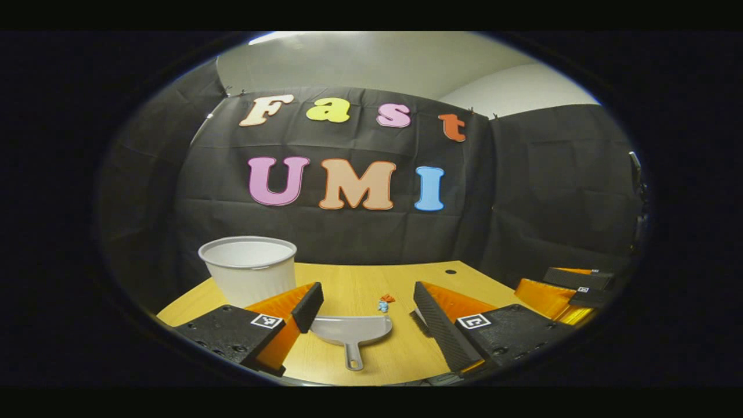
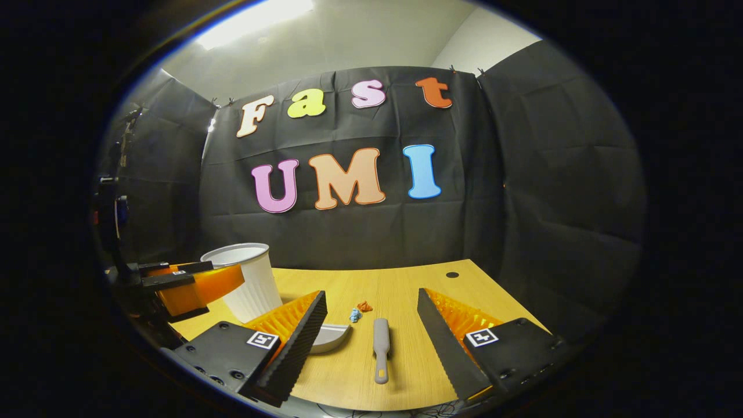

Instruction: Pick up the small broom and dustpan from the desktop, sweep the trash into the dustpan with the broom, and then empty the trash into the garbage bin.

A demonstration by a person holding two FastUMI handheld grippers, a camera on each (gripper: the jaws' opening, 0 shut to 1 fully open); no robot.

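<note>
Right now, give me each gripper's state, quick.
Left gripper: open, holding nothing; the dustpan lies on the desk between its fingers.
Right gripper: open, holding nothing; the broom lies on the desk between its fingers.

No legible text (square coded tags on each gripper (image 1: 366, 307)).

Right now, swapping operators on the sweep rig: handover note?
Left gripper: open, nothing held, fingers either side of the dustpan lying on the desk.
Right gripper: open, nothing held, fingers either side of the broom, which lies flat.
Trash: two small scraps on the desk beyond both tools.
Garbage bin: upright, far left.
Done: nothing.
Left: grasp both tools, sweep, empty into bin.
</note>
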